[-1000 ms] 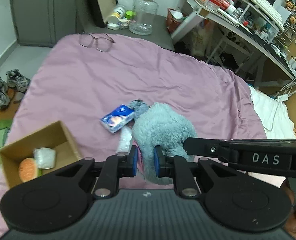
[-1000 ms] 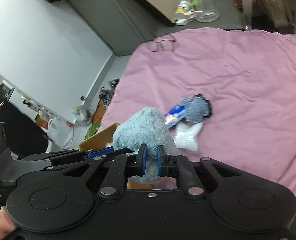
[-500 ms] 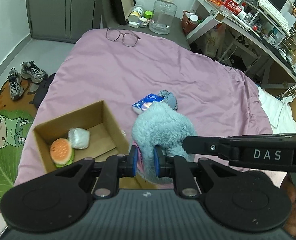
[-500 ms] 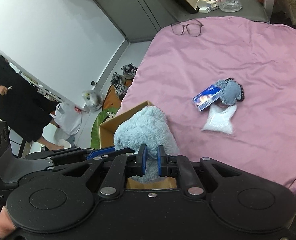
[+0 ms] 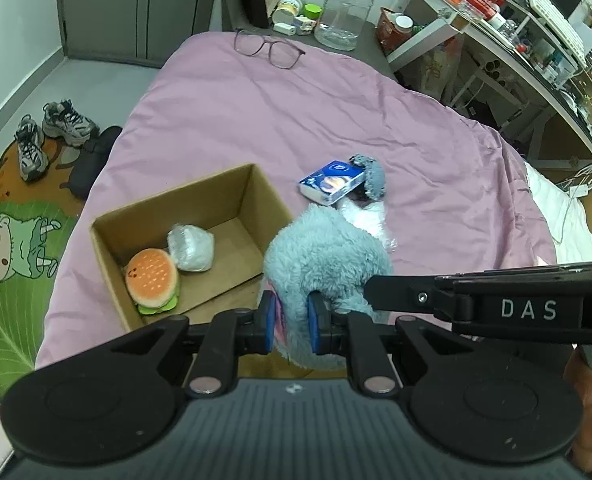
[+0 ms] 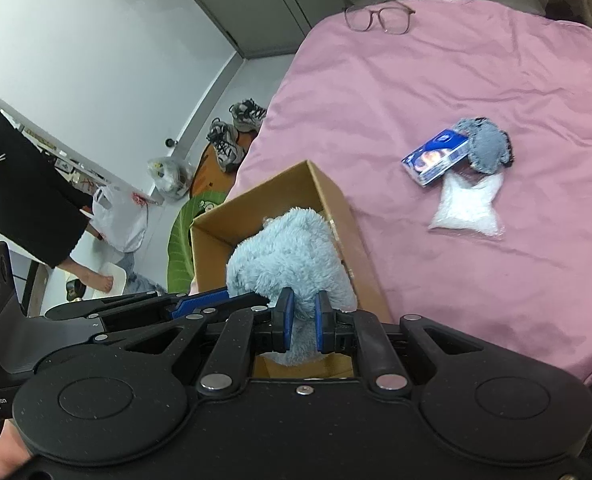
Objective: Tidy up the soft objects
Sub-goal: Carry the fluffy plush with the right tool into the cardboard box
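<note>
In the left wrist view, the left tongs (image 5: 292,322) are clamped on the fluffy light-blue plush toy (image 5: 326,256), which hangs at the open brown cardboard box (image 5: 184,200) on the pink bed (image 5: 336,112). In the right wrist view, the right tongs (image 6: 304,322) pinch the same toy (image 6: 288,252) above the box (image 6: 296,184).

A pale blue fluffy plush toy (image 5: 328,252) hangs over a brown cardboard box (image 5: 232,188) on a pink bedspread (image 5: 416,120). Inside lie an orange burger toy (image 5: 152,276) with green trim and a white bundle (image 5: 192,246). A dark blue packet (image 5: 332,180) touches a grey-blue plush (image 5: 372,176).
</note>
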Action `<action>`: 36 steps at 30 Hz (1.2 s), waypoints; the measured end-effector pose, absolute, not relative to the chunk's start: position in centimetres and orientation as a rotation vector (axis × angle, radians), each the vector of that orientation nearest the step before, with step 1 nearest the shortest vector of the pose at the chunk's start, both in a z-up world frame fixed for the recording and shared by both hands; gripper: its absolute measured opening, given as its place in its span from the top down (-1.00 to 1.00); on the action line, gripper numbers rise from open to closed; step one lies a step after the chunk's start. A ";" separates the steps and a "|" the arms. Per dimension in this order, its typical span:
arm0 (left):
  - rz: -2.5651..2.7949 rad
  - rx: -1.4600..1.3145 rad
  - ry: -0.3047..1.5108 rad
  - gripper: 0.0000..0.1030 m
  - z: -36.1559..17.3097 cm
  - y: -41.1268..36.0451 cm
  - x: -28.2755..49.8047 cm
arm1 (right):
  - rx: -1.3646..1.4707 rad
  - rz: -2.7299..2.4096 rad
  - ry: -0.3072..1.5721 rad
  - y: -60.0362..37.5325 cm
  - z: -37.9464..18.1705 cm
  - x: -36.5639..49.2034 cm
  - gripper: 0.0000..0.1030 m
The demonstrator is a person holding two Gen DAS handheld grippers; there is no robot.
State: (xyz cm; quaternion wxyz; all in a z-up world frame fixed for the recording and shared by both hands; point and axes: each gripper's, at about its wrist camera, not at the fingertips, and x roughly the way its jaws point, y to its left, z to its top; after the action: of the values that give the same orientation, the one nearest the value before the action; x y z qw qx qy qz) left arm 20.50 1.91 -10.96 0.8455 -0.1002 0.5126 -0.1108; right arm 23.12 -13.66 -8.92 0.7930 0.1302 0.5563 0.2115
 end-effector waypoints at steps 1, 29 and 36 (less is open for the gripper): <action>-0.233 -0.215 1.084 0.70 -11.1 2.3 20.5 | 0.275 0.458 1.200 -13.2 -9.1 23.1 0.78; -0.197 -0.276 1.135 0.69 -16.0 8.0 20.6 | 0.227 0.475 1.379 -7.4 -14.4 25.4 0.68; -0.173 -0.277 1.171 0.62 -16.2 8.4 20.8 | 0.236 0.504 1.410 -7.1 -14.9 25.5 0.49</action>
State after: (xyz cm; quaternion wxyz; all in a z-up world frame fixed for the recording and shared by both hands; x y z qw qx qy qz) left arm 20.82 8.39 -16.23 0.8209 -0.1302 0.5500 -0.0813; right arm 25.51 -7.12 -14.92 0.7264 0.1068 0.6393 0.2286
